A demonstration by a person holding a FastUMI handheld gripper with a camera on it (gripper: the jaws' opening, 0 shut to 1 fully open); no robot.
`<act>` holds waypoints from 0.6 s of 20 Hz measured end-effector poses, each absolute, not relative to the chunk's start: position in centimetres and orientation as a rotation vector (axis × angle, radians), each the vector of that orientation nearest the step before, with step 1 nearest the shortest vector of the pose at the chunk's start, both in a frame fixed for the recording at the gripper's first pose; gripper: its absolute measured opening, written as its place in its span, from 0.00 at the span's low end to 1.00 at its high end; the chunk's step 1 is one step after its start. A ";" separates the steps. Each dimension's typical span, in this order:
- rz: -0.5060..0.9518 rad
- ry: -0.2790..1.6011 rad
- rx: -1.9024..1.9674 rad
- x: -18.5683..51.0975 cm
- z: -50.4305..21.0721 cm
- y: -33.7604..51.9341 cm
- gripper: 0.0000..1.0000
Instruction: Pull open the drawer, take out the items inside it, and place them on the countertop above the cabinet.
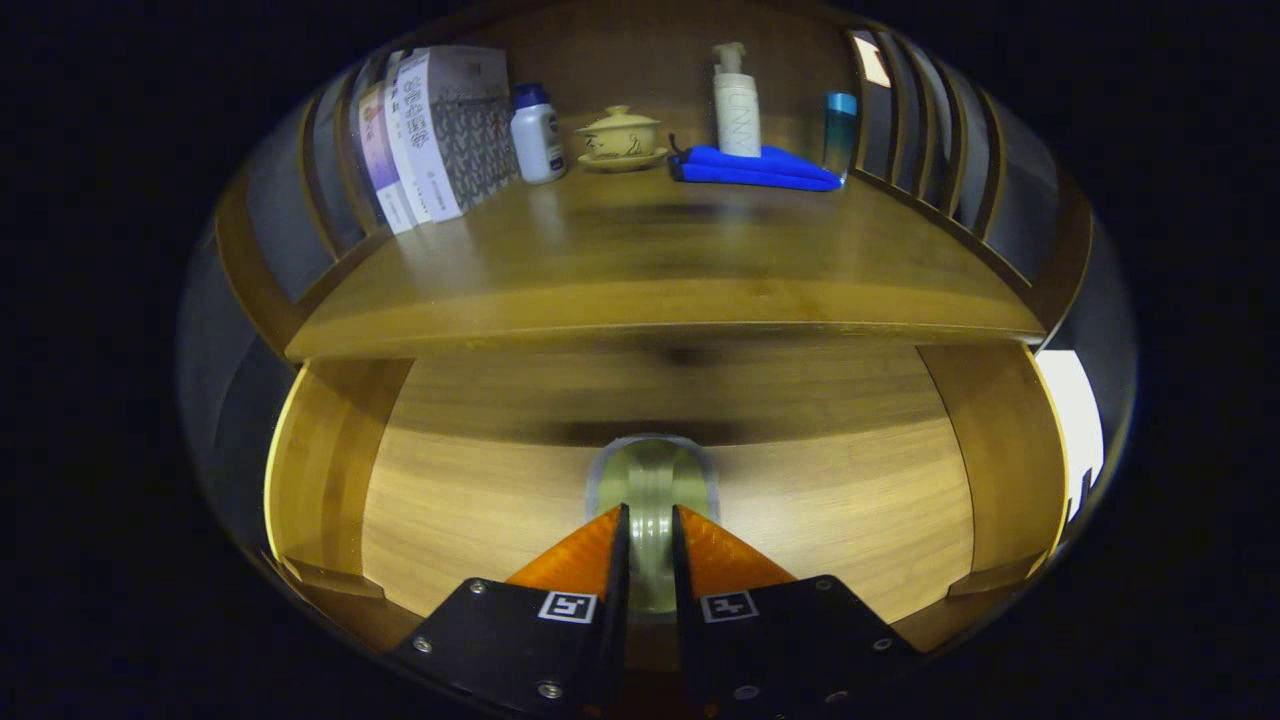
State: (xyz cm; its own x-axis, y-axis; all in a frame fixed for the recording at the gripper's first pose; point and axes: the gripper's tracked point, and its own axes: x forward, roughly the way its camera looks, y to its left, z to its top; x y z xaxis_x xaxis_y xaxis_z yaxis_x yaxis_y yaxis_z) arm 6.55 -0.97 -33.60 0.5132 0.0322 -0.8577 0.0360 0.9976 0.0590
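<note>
Gripper view, drawer stage. Your gripper (651, 545) has its 2 fingers closed on a pale, translucent round item (651, 480), seemingly a roll of tape standing on edge, with each finger pressed against a flat side. The item sits in the open drawer (830, 500), whose wooden floor spreads to either side of the fingers and whose side walls rise at left and right. Whether the item is resting on the drawer floor or is lifted clear of it cannot be told. Beyond and above the fingers runs the countertop (660, 270), already carrying books (430, 130), a white bottle (537, 135), a lidded cup on a saucer (620, 135), a blue cloth (755, 168) with a pump bottle (737, 100) behind it, and a teal tumbler (840, 125).

Step in hand, as judged: taking 1 item out of the drawer. The next move calls for you to lift clear of the drawer, pass the countertop's front edge without striking it, and set the item on the bare wood ahead of the other objects.
</note>
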 end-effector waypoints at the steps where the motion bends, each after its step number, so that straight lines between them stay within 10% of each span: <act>1: -0.005 1.025 0.037 6.4 -33.4 -1.2 0.23; 12: -0.020 0.811 -0.107 4.9 -24.0 -1.6 0.14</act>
State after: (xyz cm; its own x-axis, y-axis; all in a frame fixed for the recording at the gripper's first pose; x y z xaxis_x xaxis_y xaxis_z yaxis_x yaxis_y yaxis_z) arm 4.93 -1.64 -24.02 0.6886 -0.0587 -0.7228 -0.0231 0.9944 -0.1027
